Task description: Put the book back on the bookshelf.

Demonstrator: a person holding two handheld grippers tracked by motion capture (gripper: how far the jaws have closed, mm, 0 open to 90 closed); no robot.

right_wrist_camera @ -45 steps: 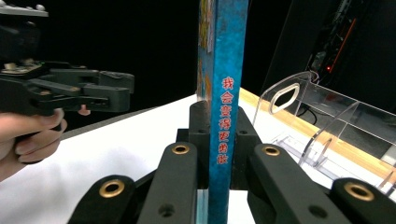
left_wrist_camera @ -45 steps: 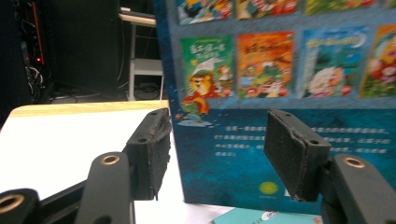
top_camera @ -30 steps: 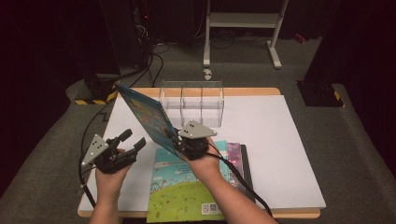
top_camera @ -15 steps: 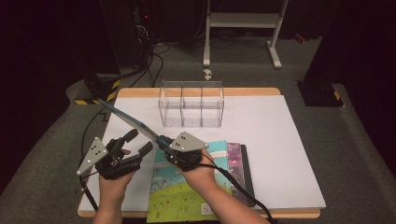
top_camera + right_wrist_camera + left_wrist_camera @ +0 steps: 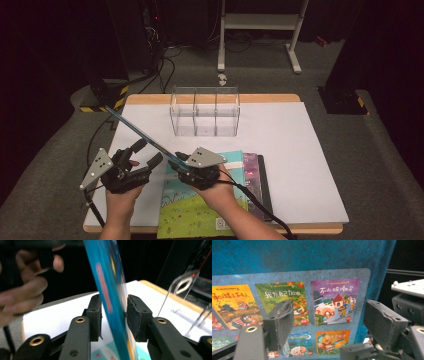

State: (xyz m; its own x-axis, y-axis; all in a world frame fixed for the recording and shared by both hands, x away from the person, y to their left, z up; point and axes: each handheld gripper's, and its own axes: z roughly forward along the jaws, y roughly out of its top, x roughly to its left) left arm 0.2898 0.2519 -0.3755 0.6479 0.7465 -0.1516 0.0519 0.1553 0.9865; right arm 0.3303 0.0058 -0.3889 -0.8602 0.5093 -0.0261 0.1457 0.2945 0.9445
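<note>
Left gripper [image 5: 149, 152], lower left of the high view: jaws spread wide and just been opening, nothing between them. It points up and right toward the blue book [image 5: 137, 131]. In the left gripper view the book's back cover, a grid of small title pictures, faces the camera beyond the pads. Looks like it stands off to give room, or waits to take the book. Left hand [image 5: 120, 197] comes up from the bottom edge, wrist about level, grey plate tipped out to the left.

The blue book is a thin slab running from upper left, off the table's left edge, down to centre. It is steeply tilted and seen near edge-on. Its low end sits in the right gripper [image 5: 180, 160].

Right gripper, centre low: jaws narrow but just been opening. The book is between them, and the right gripper view shows a slit of daylight at the left pad, so I judge the grip slack, not pressing. Can't tell if the right pad touches. Likely letting go, either to set the book down or to pass it.

Right hand [image 5: 222, 187] reaches in from bottom centre, over a green-cover book [image 5: 200, 215] that lies flat on the white table [image 5: 300, 150]. A pink book [image 5: 251, 170] is just beside it on the right.

Clear three-slot rack [image 5: 205, 112] sits upper centre, slots empty, well apart from both grippers. Probably where the books go upright.
</note>
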